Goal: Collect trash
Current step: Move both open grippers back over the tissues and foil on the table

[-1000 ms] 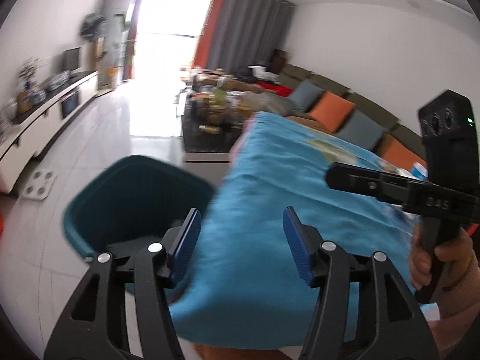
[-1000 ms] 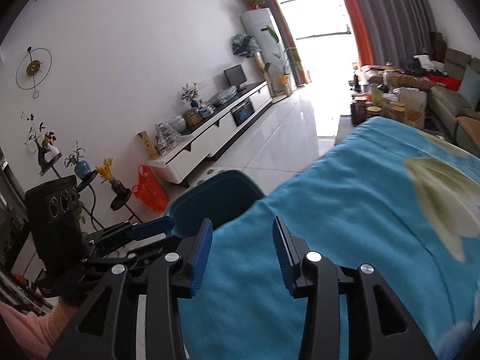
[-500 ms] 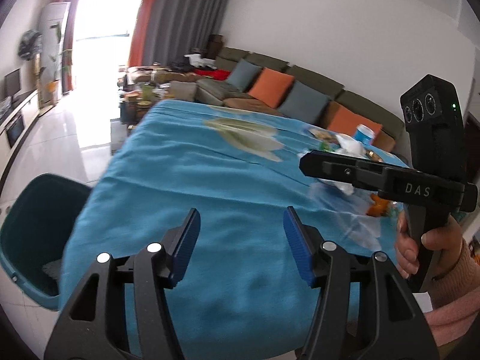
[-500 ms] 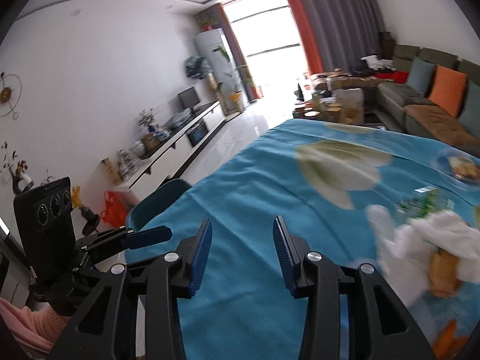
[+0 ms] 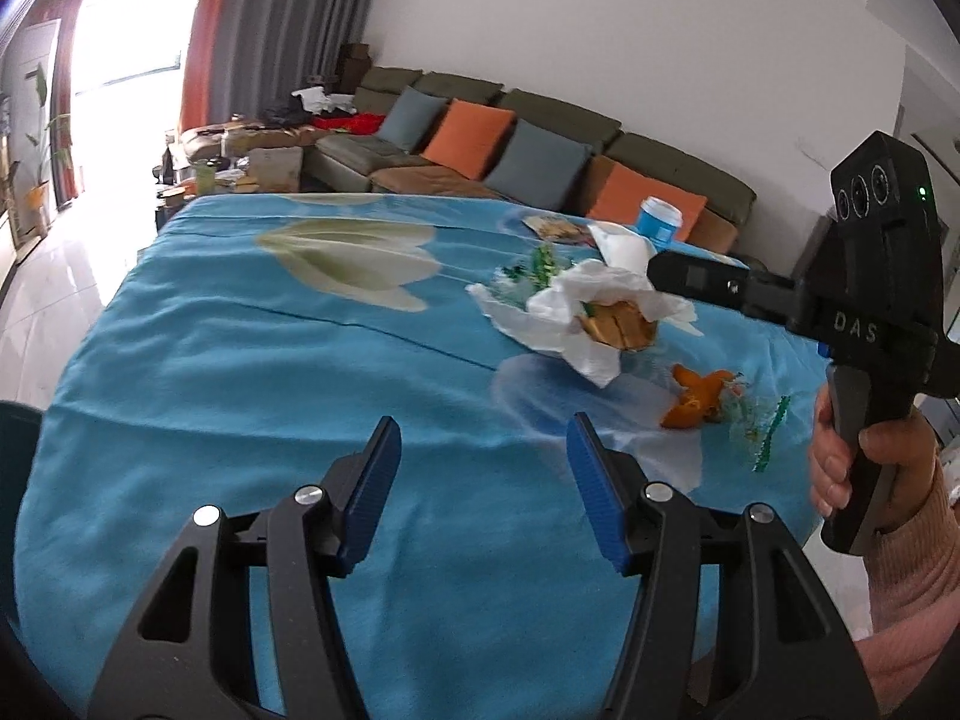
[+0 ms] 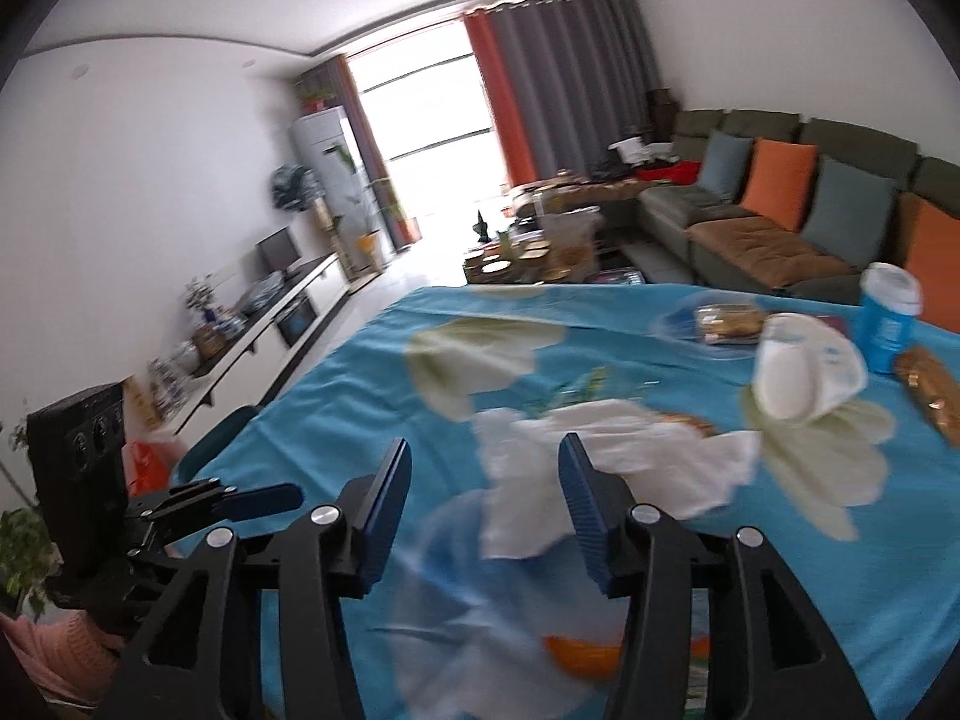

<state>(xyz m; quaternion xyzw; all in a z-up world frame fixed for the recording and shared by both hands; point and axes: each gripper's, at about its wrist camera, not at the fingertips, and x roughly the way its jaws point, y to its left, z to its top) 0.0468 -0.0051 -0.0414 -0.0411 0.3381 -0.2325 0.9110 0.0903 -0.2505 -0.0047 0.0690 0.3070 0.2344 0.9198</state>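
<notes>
White tissue (image 6: 606, 468): I see it ahead of my right gripper (image 6: 483, 510), slightly to the right, long axis crosswise.
Right jaws: opening, empty.
Left gripper (image 5: 483, 492): half open, empty, farther away.

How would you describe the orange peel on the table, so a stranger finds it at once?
Look at the table with the blue cloth. Near its edge, in front of the crumpled white paper, lies the orange peel. It is the only bright orange scrap, beside clear plastic wrap with green print.
</notes>
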